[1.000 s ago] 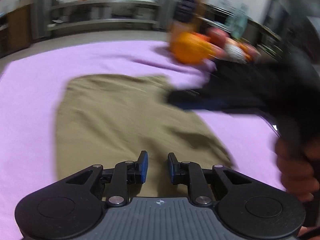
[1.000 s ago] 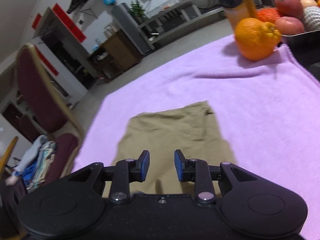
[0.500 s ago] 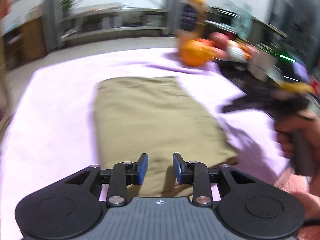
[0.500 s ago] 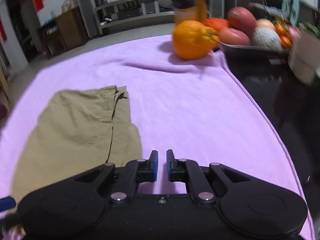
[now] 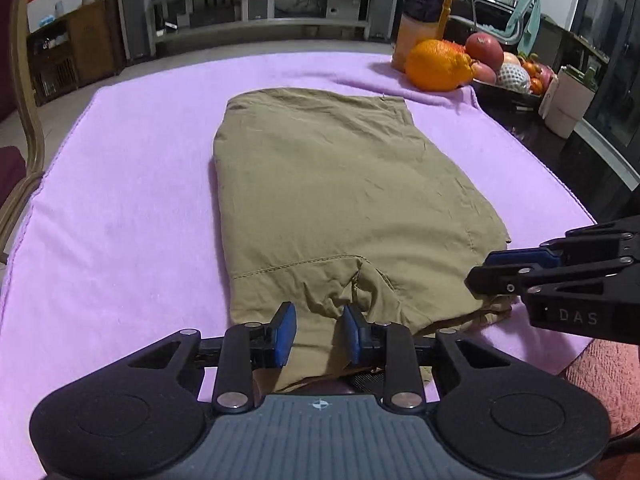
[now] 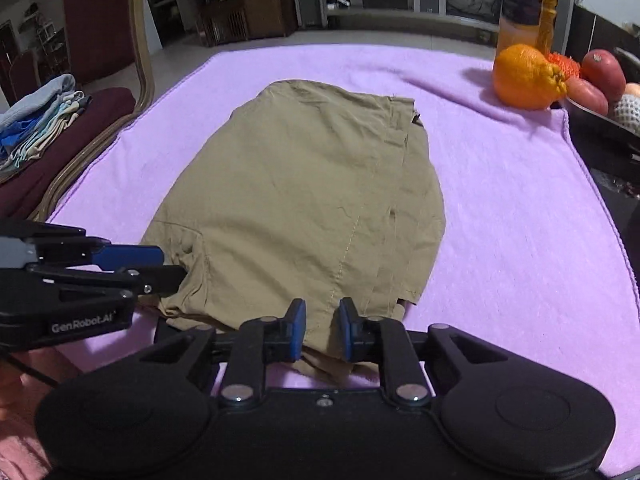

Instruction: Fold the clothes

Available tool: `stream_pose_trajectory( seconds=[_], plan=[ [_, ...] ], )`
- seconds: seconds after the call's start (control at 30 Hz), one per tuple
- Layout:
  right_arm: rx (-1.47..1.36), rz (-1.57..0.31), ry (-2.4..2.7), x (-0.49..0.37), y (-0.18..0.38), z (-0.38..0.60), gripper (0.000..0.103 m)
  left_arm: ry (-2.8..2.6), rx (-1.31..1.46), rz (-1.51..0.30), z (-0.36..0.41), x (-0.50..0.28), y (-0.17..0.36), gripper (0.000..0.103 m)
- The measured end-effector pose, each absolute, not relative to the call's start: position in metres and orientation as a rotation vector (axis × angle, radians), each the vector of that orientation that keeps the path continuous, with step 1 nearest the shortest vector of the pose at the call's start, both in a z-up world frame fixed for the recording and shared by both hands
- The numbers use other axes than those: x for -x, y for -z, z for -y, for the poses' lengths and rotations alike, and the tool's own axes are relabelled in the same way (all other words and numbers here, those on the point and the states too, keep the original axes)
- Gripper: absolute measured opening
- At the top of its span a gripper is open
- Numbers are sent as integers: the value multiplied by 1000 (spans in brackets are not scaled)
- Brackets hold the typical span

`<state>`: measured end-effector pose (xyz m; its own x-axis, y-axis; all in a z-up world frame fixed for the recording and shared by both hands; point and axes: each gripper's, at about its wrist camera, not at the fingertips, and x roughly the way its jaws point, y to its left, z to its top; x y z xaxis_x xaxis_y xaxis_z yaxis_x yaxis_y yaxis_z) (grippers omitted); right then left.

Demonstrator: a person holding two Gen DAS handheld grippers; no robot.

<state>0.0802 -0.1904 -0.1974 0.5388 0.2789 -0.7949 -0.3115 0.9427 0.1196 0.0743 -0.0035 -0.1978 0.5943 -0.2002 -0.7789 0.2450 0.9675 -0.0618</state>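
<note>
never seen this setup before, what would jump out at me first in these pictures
The khaki garment, folded flat mid-way across the purple cloth, dominates both views. Both grippers sit at its near edge, the left gripper and the right gripper, jaws slightly apart with fabric between them. A big orange glows at the cloth's far right corner.

Left handheld two-finger gripper (image 5: pixel 316 334): matte black linkage arms, silver pivot screws, blue rubber pads (image 5: pixel 285 333) on the fingertips. Grey ribbed housing at base with a small compass-like mark; two round black bosses flank it. From the right wrist view its side reads "GenRobot.AI", thin black cable trailing.

Right handheld two-finger gripper (image 6: pixel 322 330): same black arms, silver screws, blue pads (image 6: pixel 297 330), but an all-black housing. Side plate lettered "DAS".
</note>
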Motion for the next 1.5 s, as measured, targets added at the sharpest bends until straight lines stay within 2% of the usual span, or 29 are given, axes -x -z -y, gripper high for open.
stream_pose_trajectory(
  seconds=[0.13, 0.23, 0.3, 0.43, 0.6, 0.83, 0.97, 1.2, 1.37, 1.43, 1.5],
  plan=[
    [-44, -941, -344, -75, 176, 202, 19, 230, -25, -918, -5, -69, 179, 27],
    [-140, -914, -348, -67, 151, 217, 23, 162, -67, -934, -3, -64, 158, 32],
    [-179, -897, -349, -62, 136, 224, 32, 124, -85, -930, 0, -62, 144, 34],
    [-239, -873, -332, -57, 114, 234, 42, 95, -68, -900, -3, -56, 117, 39],
    [-297, -875, -305, -54, 107, 240, 51, 86, -55, -877, -1, -50, 99, 46],
    [-373, -907, -286, -52, 113, 247, 58, 78, -63, -894, 2, -45, 100, 52],
    [-382, -907, -280, -49, 113, 248, 65, 81, -62, -897, 3, -45, 100, 63],
    [-443, -920, -260, -52, 123, 257, 71, 94, 27, -916, -12, -51, 109, 66],
    [-543, -943, -247, -63, 144, 270, 71, 80, 179, -928, -41, -70, 120, 67],
    [-609, -957, -238, -74, 158, 280, 69, 74, 235, -929, -53, -81, 125, 71],
    [-676, -971, -228, -86, 171, 289, 62, 76, 285, -942, -62, -93, 132, 74]
  ],
)
